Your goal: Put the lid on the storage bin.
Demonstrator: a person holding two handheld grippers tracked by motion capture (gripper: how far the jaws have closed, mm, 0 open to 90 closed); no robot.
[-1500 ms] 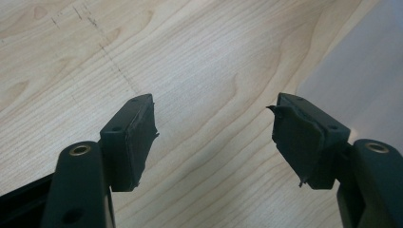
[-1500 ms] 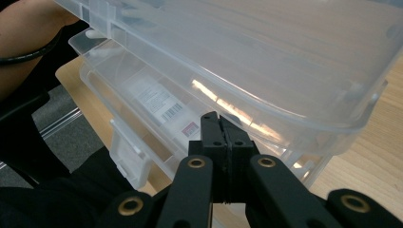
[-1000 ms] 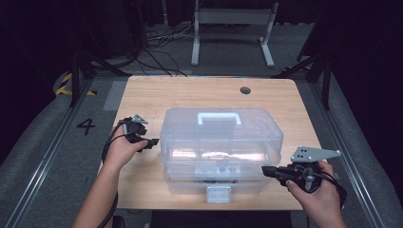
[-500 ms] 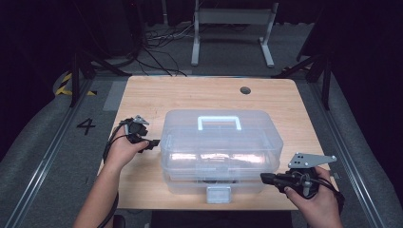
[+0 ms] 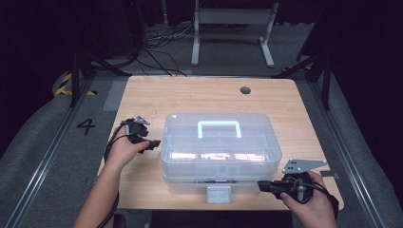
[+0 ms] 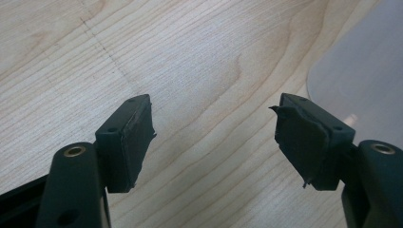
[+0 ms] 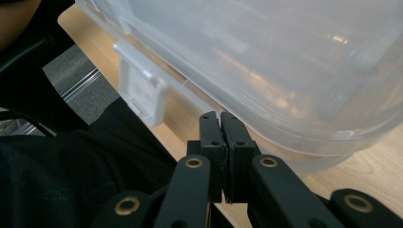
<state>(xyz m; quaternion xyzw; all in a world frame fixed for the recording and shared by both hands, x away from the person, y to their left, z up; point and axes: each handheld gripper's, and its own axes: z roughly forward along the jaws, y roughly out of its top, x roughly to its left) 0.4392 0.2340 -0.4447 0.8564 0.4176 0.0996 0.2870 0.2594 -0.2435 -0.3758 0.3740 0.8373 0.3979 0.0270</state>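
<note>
while the clear plastic box [image 5: 221, 152] sits near the middle of the wooden table [image 5: 190, 97], closer to the person's edge, both grippers flank it low at its sides. the box is a rounded rectangle of cloudy, see-through plastic with a pale handle [image 5: 219, 128] lying flat on its lid and a small square latch [image 5: 218, 194] hanging at the front, over the table's near edge. the table top is light wood with fine wavy grain and a small dark round hole [image 5: 245, 90] near the far side.

the left gripper [image 5: 154, 144] is held in the left hand [image 5: 124, 149] just beside the box's left end, pointing toward it – its jaws stand spread wide, nothing between them, and the left gripper view shows bare wood under the worn black pads [image 6: 130, 142] with the box's rounded corner [image 6: 361, 71] to one side.

the right gripper [image 5: 261, 185] lies in the right hand [image 5: 304, 199] at the box's front right corner, pointing toward the latch – its jaws are pressed together with nothing in them. in the right gripper view the tips [image 7: 220, 118] sit just under the box's rim; whether they touch it cannot be told.
</note>
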